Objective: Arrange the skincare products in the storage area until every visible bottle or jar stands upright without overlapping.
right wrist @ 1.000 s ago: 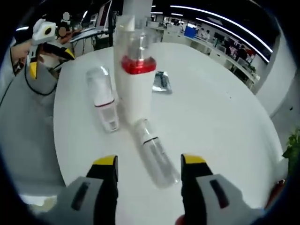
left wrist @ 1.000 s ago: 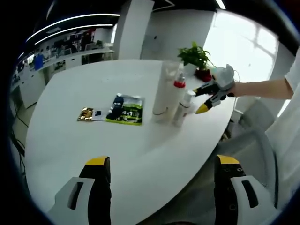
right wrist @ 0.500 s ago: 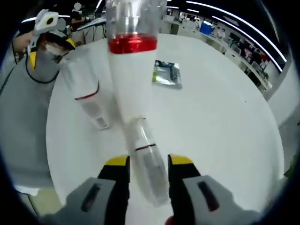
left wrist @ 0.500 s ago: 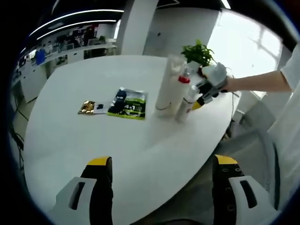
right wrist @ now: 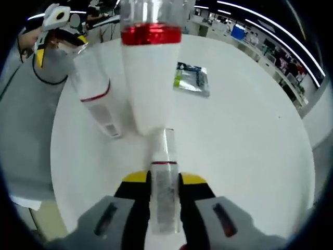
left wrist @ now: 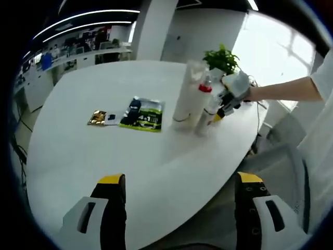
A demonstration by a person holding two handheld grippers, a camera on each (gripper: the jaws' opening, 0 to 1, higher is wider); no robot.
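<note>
Right now my right hand-held gripper (right wrist: 164,182) has its jaws pinched on a small clear bottle (right wrist: 164,172) lying on the white counter (right wrist: 250,135), just before the red-banded bottle (right wrist: 151,67) and near a clear tube (right wrist: 96,91), both upright. I'd judge the small bottle light, stiff and slick plastic; the grip sits mid-body, which should do for tipping it up, though it may twist between the pads. My left hand-held gripper (left wrist: 179,190) hangs wide apart over the counter edge, carrying nothing. Sachets (left wrist: 140,114) lie flat further along the counter. The small bottle's base is hidden under my jaws, and I can't read which end is its cap.
</note>
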